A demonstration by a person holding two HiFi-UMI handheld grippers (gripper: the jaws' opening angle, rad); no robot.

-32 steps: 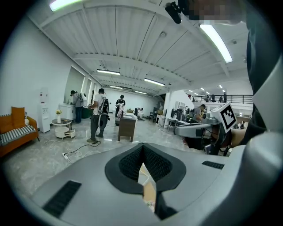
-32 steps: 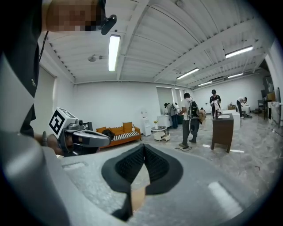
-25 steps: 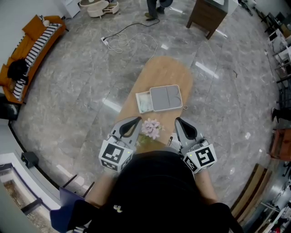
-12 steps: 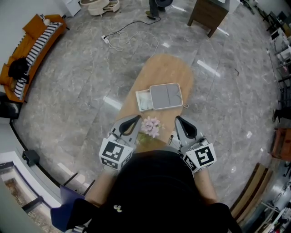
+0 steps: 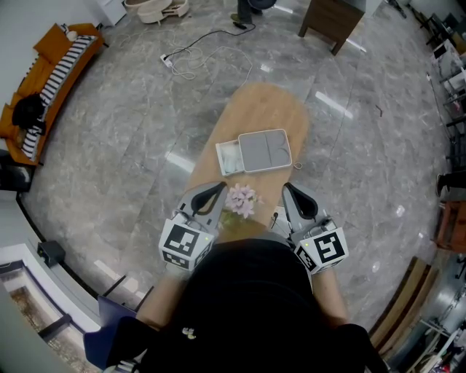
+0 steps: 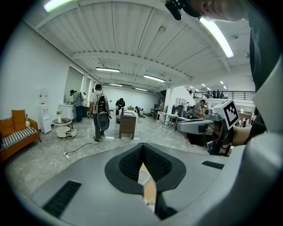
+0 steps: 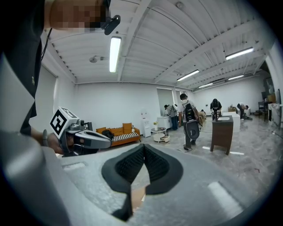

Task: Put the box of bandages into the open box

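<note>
A flat grey box [image 5: 265, 150] lies in the middle of the oval wooden table [image 5: 269, 109]. A white open part or smaller white box [image 5: 228, 159] touches its left side; I cannot tell which it is. My left gripper [image 5: 218, 191] and right gripper [image 5: 286, 189] hover at the table's near end, close to the person's body, well short of the box. In both gripper views the jaws meet tip to tip with nothing between them: left gripper [image 6: 142, 150], right gripper [image 7: 143, 150]. Each view shows the other gripper off to its side.
A bunch of pink flowers [image 5: 242, 200] stands between the two grippers. A small ring-like item [image 5: 297, 166] lies right of the box. On the floor are a white cable [image 5: 196, 62], an orange sofa [image 5: 51, 73] and a wooden cabinet [image 5: 331, 18]. People stand far off.
The head camera tilted slightly, so the table and box sit a little higher in frame. Both grippers stay shut in nearly the same place.
</note>
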